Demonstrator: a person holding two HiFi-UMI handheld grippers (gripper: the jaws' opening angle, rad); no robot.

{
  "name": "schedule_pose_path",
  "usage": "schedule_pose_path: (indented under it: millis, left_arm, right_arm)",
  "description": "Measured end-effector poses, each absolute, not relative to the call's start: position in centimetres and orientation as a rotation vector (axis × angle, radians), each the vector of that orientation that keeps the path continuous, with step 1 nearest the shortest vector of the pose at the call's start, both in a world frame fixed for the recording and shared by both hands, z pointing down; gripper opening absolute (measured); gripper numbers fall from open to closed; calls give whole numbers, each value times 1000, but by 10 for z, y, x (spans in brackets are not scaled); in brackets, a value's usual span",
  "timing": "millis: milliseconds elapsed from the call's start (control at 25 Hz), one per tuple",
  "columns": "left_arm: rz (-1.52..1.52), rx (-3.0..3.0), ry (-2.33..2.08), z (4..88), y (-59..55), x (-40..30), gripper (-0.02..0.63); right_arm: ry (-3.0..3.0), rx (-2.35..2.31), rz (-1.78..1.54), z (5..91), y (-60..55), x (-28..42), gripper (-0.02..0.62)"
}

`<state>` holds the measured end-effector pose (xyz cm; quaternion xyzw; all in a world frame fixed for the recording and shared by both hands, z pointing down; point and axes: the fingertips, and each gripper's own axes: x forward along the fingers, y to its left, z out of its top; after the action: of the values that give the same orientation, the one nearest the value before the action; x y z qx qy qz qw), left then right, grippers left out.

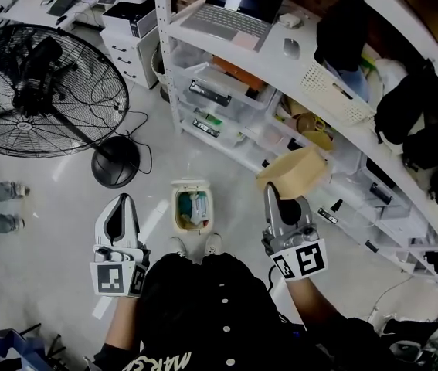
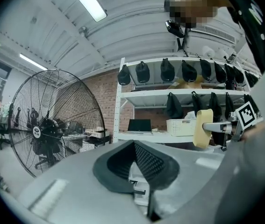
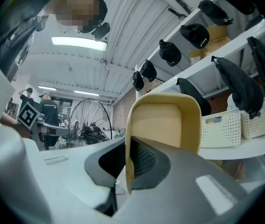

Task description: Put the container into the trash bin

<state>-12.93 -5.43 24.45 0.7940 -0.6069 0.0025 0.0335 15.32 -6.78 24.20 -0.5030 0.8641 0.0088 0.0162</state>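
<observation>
- a big fan (image 1: pixel 45 91) stands on the floor at the far left.
- the left tool (image 1: pixel 123 199) is held out level, jaws pressed together with nothing between them.
- the trash bin (image 1: pixel 209 207) sits open on the floor between the two tools, just ahead of the person's shoes (image 1: pixel 212 244), with rubbish showing inside.
- the right tool (image 1: pixel 270 188) is clamped tight on one wall of the tan container (image 1: pixel 296 170), held up in the air to the right of the bin.
- past it runs a white shelf (image 1: pixel 303 76) with a laptop (image 1: pixel 230 10) and dark bags (image 1: pixel 408 107).
</observation>
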Motion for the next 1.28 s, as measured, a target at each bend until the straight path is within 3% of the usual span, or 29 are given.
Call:
schedule_pose_path:
  millis: [560, 1280]
  left_arm:
    - [48, 2428, -1776, 268, -47, -153, 0]
    - [165, 2331, -1628, 364, -24, -141, 0]
  right_arm:
    - [2868, -1501, -53, 301, -78, 86, 23]
    - [3190, -1238, -226, 487, -78, -3, 23]
